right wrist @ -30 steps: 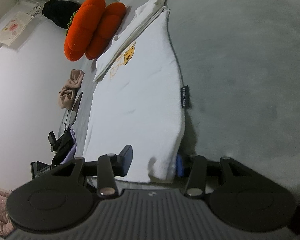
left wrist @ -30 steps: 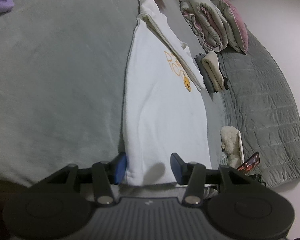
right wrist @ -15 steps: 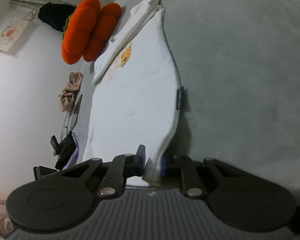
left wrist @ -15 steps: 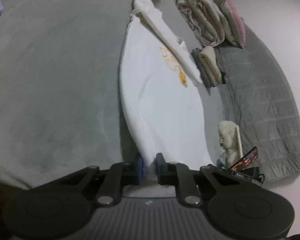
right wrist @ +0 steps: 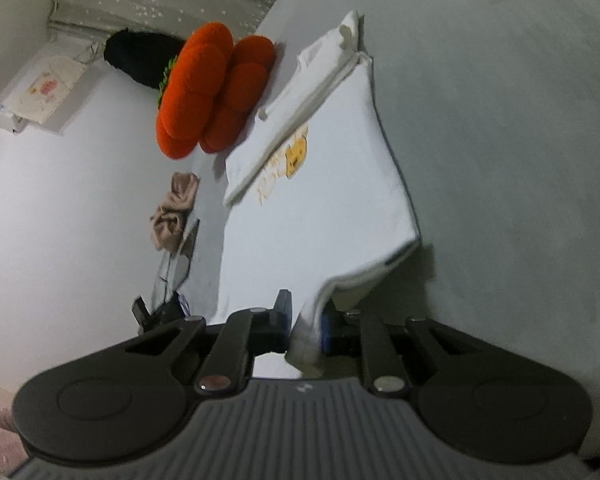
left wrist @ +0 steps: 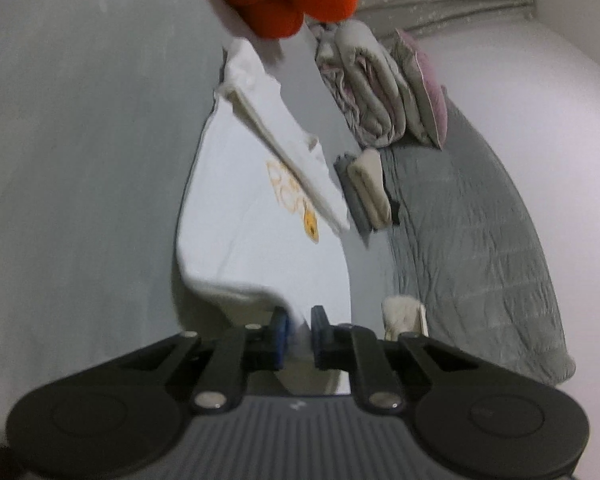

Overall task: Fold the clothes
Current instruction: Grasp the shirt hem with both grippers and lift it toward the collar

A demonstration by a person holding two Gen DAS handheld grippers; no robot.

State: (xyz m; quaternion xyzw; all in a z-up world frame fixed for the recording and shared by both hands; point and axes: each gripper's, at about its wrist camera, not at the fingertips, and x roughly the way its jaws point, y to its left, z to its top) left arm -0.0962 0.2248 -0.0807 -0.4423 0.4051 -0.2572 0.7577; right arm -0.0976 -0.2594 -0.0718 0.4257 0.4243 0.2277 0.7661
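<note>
A white sweatshirt (left wrist: 252,216) with an orange print and a yellow bear face lies lengthwise on a grey bed cover (left wrist: 80,184), its sleeves folded in along one side. My left gripper (left wrist: 299,322) is shut on one corner of its near hem. In the right wrist view the same white sweatshirt (right wrist: 320,216) runs away from me, and my right gripper (right wrist: 306,314) is shut on the other hem corner. The hem is lifted off the cover and curls over, showing the underside.
An orange flower-shaped cushion (right wrist: 212,88) lies past the collar. Folded quilts and a pink pillow (left wrist: 384,84) and small folded clothes (left wrist: 368,188) sit beside a grey quilted mat (left wrist: 472,248). A tan garment (right wrist: 174,210) and dark gadgets (right wrist: 160,304) lie beside the sweatshirt in the right wrist view.
Both grippers went from open around the hem to shut on it, then raised the hem and carried it toward the collar; the sweatshirt's lower part now arches up.
</note>
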